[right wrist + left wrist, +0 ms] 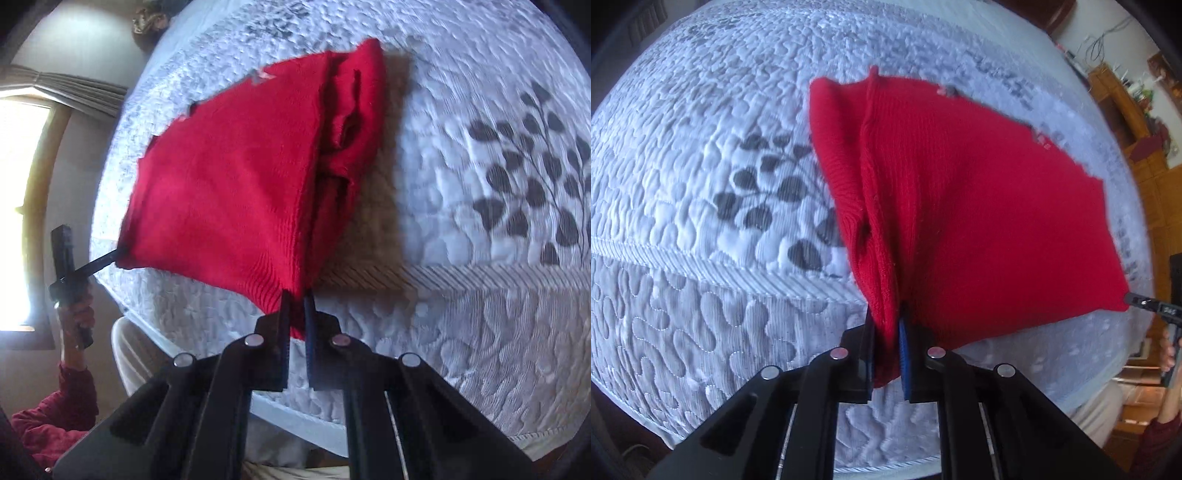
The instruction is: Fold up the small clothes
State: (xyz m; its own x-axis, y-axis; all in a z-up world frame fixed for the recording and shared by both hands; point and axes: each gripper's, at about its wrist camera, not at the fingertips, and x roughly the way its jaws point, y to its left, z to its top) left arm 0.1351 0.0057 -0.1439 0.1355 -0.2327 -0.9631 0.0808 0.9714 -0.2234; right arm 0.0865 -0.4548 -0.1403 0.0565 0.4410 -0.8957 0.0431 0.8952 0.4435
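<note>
Left gripper (886,354) and right gripper (296,332) clamped on red knit garment (960,206).

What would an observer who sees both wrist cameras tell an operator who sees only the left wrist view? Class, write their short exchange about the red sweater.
Operator: I only see a black tip at the far corner. Do the right tongs have cloth?
Observer: Yes. In the right wrist view they are shut on the ribbed bottom edge of the sweater.
Operator: Is the sweater lying flat on the quilt?
Observer: Probably not: the right wrist view shows a broad shadow on the quilt beside the sweater's folded edge, which suggests that this end is held up.
</note>
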